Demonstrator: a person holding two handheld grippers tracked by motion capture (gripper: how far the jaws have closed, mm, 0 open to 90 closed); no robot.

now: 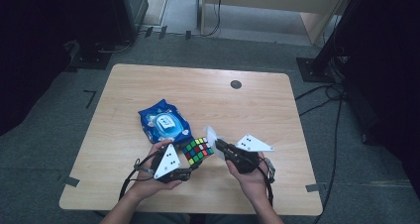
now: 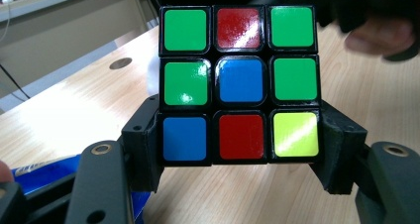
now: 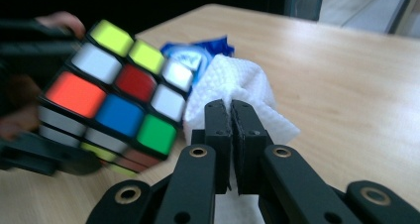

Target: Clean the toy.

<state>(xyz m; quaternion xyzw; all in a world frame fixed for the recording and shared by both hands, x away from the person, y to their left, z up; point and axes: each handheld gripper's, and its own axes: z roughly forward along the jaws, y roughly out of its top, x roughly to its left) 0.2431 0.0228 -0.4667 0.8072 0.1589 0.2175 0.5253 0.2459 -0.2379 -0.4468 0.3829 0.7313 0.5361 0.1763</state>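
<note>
I work at a pale wooden table (image 1: 148, 85) with rounded corners and a small dark round cap (image 1: 236, 84) set into its top at about one o'clock from the centre. Grey carpet surrounds it, with black stands and trailing cables to either side and light wooden furniture at twelve o'clock across the room.

A blue plastic pack of wet wipes (image 1: 164, 122) with a white lid lies on the table just left of centre, at about eleven o'clock from my hands.

My left gripper (image 1: 190, 170) holds the black-framed, colour-tiled puzzle cube (image 1: 197, 150) above the near middle of the table. In the left gripper view its jaws stand partly spread, one on each side of the cube's bottom row, pressing it between them, and the face toward that camera shows green, red, blue and yellow tiles.

My right gripper (image 1: 218, 143) has its jaws pressed together on a crumpled white wet wipe (image 3: 237, 92), which bunches out beyond the tips. The wipe sits just beside the cube, at about three o'clock of it in the high view; I cannot tell whether they touch.
</note>
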